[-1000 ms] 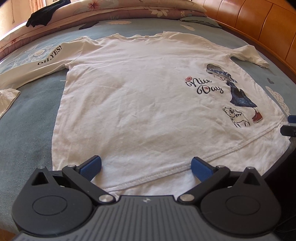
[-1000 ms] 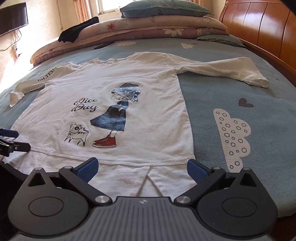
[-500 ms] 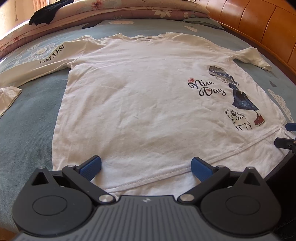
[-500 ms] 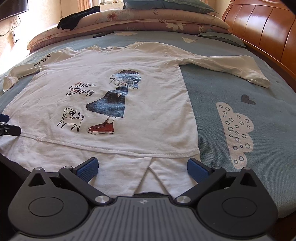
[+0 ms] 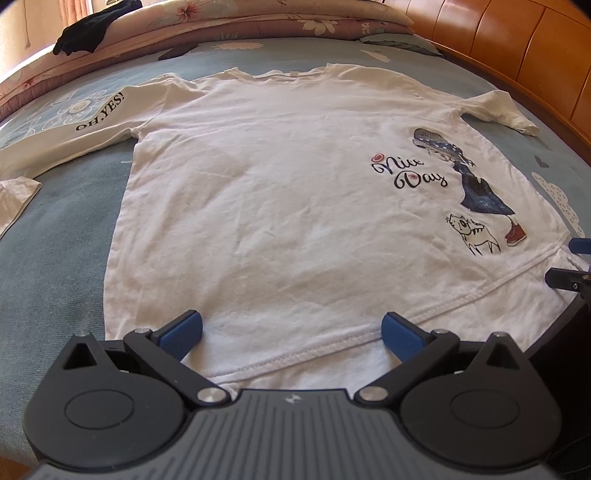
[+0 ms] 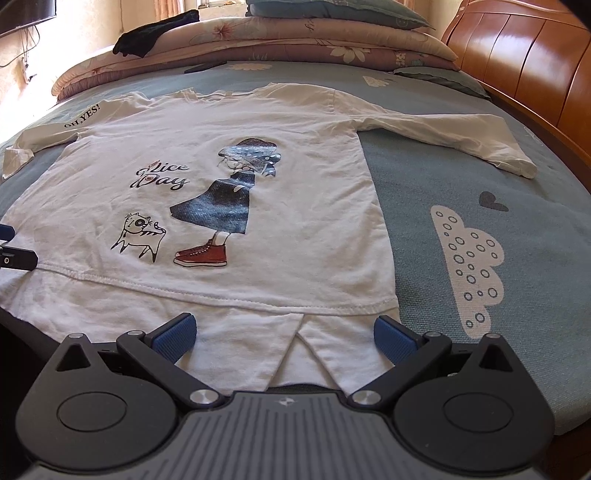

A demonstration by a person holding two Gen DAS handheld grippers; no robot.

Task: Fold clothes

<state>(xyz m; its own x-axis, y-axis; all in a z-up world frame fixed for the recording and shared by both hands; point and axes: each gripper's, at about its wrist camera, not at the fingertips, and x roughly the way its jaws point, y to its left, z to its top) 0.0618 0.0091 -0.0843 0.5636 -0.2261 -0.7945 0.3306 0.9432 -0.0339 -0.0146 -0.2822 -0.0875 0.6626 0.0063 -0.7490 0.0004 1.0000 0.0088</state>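
Observation:
A white long-sleeved shirt (image 5: 280, 206) lies spread flat on the bed, front up, with a girl-and-cat print and "Nice Day" lettering (image 6: 229, 199). Both sleeves stretch out sideways; the left one reads "OH,YES!" (image 5: 99, 110). My left gripper (image 5: 291, 334) is open at the shirt's bottom hem, left half, its blue pads wide apart over the fabric. My right gripper (image 6: 284, 334) is open at the hem's right half, straddling the split in the lower panel. Each gripper's tip shows at the edge of the other's view.
The bed has a grey-blue sheet (image 6: 480, 192) with cloud and heart prints. Folded quilts and a pillow (image 6: 295, 33) are stacked at the head, with a black garment (image 6: 155, 33) on them. A wooden headboard (image 6: 524, 66) runs along the right side.
Both grippers have dropped lower and edged forward towards the hem; the shirt looks larger and closer. Both stay open, and the shirt has not moved.

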